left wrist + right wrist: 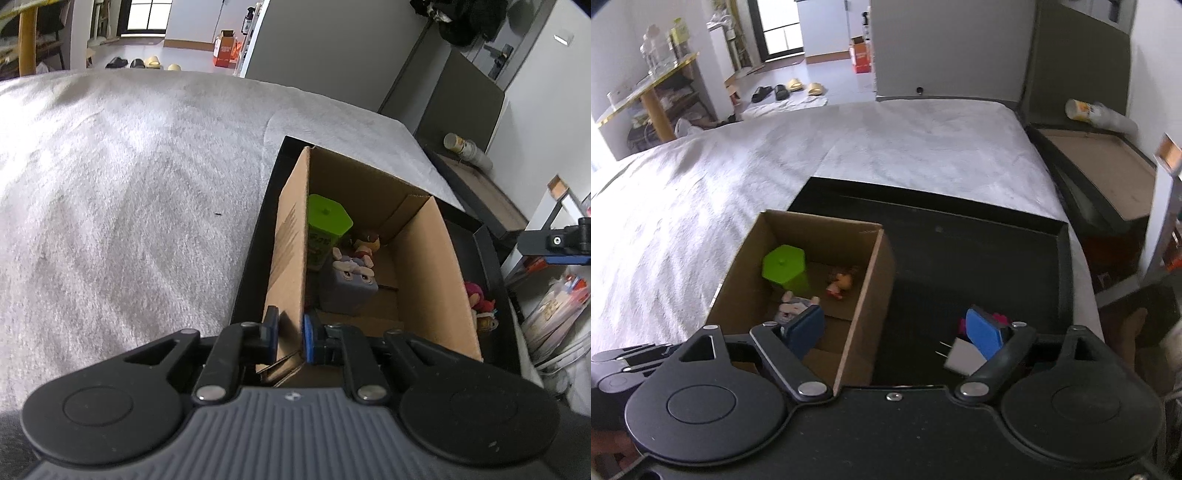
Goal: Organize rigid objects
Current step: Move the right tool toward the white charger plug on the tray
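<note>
Cardboard fills the lower middle of my left wrist view: the left gripper (290, 338) is pinched on the near-left wall of the cardboard box (421, 273), one blue pad outside the wall and one inside, with only the board's thickness between them. The box sits open-topped in a shallow black tray (251, 258) that lies on a grey bedspread (129, 184). Inside the box I see a green hexagonal container (327, 218) standing upright toward the far-left corner, a pale blue cube-shaped toy with a face (351, 284) nearer to me, and a small red-and-tan figurine (367, 243) just behind it. Outside the box, at the right of that frame, a pink-and-red small toy (480, 299) lies on the tray floor beside the box wall.

In the right wrist view, the right gripper (894, 332) stands spread wide, and I see nothing gripped between its pads. Its left blue pad (805, 328) hangs over the box's near end — above the pale toy — while its right pad sits over the tray floor at lower right of centre. Just below that right pad lies a white plug adapter (962, 356), prongs pointing left, on the tray; whether the pad touches it I cannot tell. A bit of pink shows behind the pad. At the far left edge of this view, part of the left gripper's black linkage is visible.
</note>
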`<action>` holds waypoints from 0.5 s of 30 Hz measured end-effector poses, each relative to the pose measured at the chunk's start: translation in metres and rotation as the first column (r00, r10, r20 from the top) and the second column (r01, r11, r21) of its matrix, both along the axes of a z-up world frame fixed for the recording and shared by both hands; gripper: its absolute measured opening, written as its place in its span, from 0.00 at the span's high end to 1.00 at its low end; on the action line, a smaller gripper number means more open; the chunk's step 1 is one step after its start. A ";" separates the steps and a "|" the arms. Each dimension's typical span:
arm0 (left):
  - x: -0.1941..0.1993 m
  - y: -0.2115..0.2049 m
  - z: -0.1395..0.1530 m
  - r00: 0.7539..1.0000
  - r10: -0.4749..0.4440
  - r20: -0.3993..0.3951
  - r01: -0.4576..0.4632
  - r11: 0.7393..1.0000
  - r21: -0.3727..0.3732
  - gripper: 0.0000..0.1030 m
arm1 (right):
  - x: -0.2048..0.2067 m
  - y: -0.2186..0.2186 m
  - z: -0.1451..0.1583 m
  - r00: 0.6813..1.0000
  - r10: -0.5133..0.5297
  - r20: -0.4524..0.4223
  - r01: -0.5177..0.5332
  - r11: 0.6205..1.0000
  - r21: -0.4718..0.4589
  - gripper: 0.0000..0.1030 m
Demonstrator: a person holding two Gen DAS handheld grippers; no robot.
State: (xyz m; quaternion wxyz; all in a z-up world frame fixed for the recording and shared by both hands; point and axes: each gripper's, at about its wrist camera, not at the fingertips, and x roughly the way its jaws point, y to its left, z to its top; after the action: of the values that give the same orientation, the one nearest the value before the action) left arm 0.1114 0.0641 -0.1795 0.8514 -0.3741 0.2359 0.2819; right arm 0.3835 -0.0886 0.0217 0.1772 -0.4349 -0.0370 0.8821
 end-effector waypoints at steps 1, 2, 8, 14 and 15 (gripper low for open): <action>0.002 -0.001 0.001 1.000 -0.002 -0.014 0.002 1.000 0.012 0.88 | 0.003 0.003 -0.001 1.000 0.000 -0.002 0.000 1.000 -0.004 0.18; 0.004 -0.003 0.002 1.000 -0.006 -0.029 0.007 1.000 0.025 0.89 | 0.006 0.006 -0.001 1.000 -0.003 -0.008 0.003 1.000 -0.009 0.18; 0.006 -0.006 0.004 0.998 -0.002 -0.067 0.005 0.999 0.046 0.89 | 0.022 0.022 -0.002 0.999 -0.014 -0.040 0.012 0.999 -0.048 0.18; 0.012 -0.012 0.007 0.994 0.001 -0.111 0.009 0.996 0.089 0.91 | 0.037 0.039 -0.003 0.997 -0.029 -0.072 0.023 0.996 -0.087 0.18; 0.012 -0.013 0.008 0.993 0.003 -0.117 0.008 0.996 0.094 0.91 | 0.039 0.041 -0.004 0.997 -0.033 -0.077 0.026 0.996 -0.091 0.18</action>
State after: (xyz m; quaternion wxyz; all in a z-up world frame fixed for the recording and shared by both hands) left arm 0.1238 0.0516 -0.1716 0.8532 -0.3161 0.2722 0.3131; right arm 0.4226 -0.0472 0.0182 0.1718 -0.4081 0.0160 0.8965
